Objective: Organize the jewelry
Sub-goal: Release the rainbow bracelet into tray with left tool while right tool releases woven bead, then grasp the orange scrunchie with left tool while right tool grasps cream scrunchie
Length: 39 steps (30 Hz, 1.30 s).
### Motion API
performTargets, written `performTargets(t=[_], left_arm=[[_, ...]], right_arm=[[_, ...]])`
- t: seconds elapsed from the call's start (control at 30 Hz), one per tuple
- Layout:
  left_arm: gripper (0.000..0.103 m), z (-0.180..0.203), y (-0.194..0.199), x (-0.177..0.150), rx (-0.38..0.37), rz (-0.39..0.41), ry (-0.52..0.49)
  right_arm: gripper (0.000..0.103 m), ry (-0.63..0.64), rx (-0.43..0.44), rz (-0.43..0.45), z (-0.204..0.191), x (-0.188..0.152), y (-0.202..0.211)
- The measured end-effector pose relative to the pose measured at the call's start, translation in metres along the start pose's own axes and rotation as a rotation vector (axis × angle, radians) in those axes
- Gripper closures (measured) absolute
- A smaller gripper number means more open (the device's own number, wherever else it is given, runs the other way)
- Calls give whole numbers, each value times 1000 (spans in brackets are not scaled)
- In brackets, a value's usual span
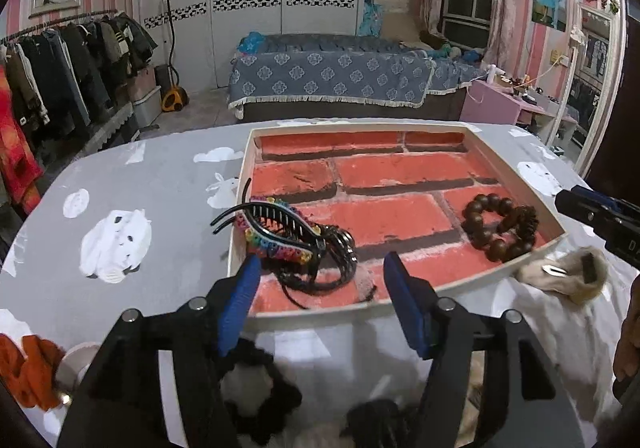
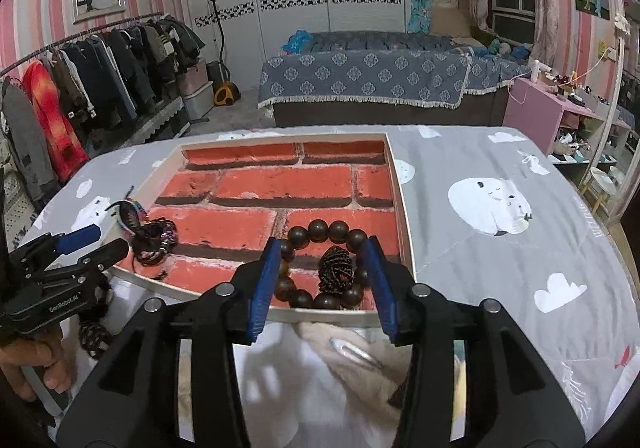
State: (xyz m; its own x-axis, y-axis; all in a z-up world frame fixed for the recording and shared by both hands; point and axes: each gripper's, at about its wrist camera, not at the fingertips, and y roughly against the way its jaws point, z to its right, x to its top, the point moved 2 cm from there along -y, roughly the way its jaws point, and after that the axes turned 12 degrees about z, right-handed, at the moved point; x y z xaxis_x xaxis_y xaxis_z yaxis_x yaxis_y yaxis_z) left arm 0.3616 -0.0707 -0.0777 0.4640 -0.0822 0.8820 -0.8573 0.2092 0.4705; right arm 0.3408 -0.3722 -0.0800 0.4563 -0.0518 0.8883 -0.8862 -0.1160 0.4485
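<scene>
A white-rimmed tray [image 1: 516, 274] with a red brick-pattern floor lies on the table. In its left part lie a black hair clip [image 1: 276, 222], a multicoloured band [image 1: 272, 246] and dark cords [image 1: 332, 268]. A dark wooden bead bracelet [image 1: 500, 226] lies at its right; it also shows in the right wrist view [image 2: 320, 230]. My left gripper [image 1: 322, 268] is open and empty over the tray's near left corner. My right gripper [image 2: 322, 248] is open and empty, its fingers on either side of the bracelet. A beige furry hair clip [image 2: 356, 352] lies just outside the tray's near rim.
A black and white furry scrunchie [image 1: 256, 388] and an orange cloth item [image 1: 28, 372] lie on the grey tablecloth [image 1: 160, 208] near me. A braided dark band [image 2: 94, 336] lies by the left gripper [image 2: 80, 244]. A bed and a clothes rack stand beyond the table.
</scene>
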Motion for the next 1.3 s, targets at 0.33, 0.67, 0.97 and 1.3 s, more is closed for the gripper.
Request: performTargets(t=[0.33, 0.67, 0.97, 1.3], left_arm=[[40, -24, 83, -9, 55, 52, 46], [40, -51, 175, -48, 132, 93, 122], [37, -65, 208, -85, 130, 77, 176], [37, -82, 218, -90, 162, 90, 197]], right_arm=[[55, -10, 8, 44, -4, -13, 83], [48, -9, 42, 93, -20, -47, 164], [48, -1, 28, 85, -25, -73, 194], [48, 1, 9, 83, -22, -77, 201]])
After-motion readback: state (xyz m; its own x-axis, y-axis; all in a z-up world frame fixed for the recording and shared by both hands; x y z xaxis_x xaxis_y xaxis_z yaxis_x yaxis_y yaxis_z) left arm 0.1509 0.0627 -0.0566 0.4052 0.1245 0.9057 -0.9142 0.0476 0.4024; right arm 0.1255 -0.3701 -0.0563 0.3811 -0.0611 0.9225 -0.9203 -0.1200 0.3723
